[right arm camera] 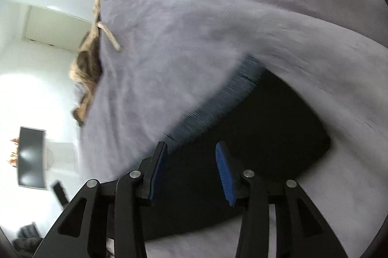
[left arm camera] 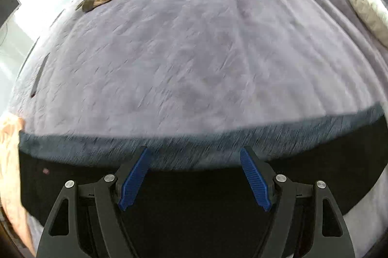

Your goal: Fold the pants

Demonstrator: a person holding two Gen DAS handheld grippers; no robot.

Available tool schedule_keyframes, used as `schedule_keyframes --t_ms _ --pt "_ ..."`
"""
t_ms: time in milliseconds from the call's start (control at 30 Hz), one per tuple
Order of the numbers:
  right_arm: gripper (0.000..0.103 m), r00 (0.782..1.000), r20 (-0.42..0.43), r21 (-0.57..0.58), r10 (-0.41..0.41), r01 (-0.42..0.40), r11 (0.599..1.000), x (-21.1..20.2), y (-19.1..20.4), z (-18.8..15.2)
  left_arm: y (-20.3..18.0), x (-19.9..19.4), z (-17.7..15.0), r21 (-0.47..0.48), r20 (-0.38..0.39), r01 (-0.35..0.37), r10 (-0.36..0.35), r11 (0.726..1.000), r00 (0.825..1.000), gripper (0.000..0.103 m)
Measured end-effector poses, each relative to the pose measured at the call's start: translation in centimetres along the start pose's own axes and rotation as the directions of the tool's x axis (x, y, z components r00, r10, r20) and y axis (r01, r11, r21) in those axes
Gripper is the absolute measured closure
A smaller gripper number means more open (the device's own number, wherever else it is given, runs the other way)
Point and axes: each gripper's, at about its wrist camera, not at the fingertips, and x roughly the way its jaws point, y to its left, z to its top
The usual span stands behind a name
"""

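Currently, step: grasp waistband.
Pants (left arm camera: 194,197): black, flat on blanket (left arm camera: 194,51), beneath both finger pairs.
Left gripper (left arm camera: 194,161): spread, empty.
Right gripper (right arm camera: 191,156): spread, empty.
Method: straddle gray waistband (left arm camera: 97,146) edge, pinch both layers.

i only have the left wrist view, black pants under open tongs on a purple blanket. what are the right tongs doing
Observer: The right tongs are open too, hovering over the black pants beside the grey ribbed waistband, gripping nothing.
Operator: can you see where the pants end on that side
Observer: Yes, the pants' edge shows as a rounded corner, with purple blanket beyond it.
Operator: anything off the bed i should know about
Observer: A dark monitor stands in the room to the left, past the bed's edge.
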Motion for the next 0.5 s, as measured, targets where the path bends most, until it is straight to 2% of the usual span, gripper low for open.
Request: schedule_keyframes --t_ms 100,200,233,267,333,400,433,500 --pt "0.057 0.997 0.017 0.038 -0.072 0.071 0.997 -0.7 -3.4 -1.3 0.0 1.2 -1.7 -0.001 -0.043 -0.009 0.009 1.000 0.999 0.026" --pt "0.057 0.998 0.008 0.151 -0.069 0.067 0.986 -0.2 -7.5 -1.5 -0.3 2.8 -2.7 -0.011 -0.088 -0.024 0.023 1.000 0.996 0.026" --pt "0.062 0.998 0.014 0.192 -0.053 0.050 0.980 0.1 -8.6 -1.3 -0.6 3.2 -2.8 -0.028 -0.095 -0.023 0.020 0.999 0.995 0.026" --pt "0.075 0.999 0.027 0.227 -0.032 0.025 0.974 0.7 -9.4 -0.9 -0.8 3.7 -2.7 -0.046 -0.087 -0.028 0.024 0.999 0.996 0.026" --pt "0.091 1.000 0.019 0.263 -0.018 0.012 0.965 1.9 -10.1 -0.2 -1.3 3.9 -2.2 -0.045 -0.071 -0.043 0.040 0.998 0.997 0.026" --pt "0.093 1.000 0.023 0.241 -0.012 0.006 0.970 2.2 -9.4 0.7 -2.2 4.5 -1.4 -0.016 -0.052 -0.073 0.072 0.997 0.996 0.024" --pt "0.093 0.999 0.031 0.215 -0.015 0.008 0.977 2.0 -8.9 1.0 -2.4 4.6 -1.1 -0.010 -0.046 -0.086 0.086 0.996 0.995 0.018" --pt "0.093 0.998 0.027 0.147 -0.055 0.050 0.988 1.7 -7.9 1.8 -2.6 5.3 -0.3 -0.013 -0.030 -0.109 0.108 0.994 0.994 0.015"
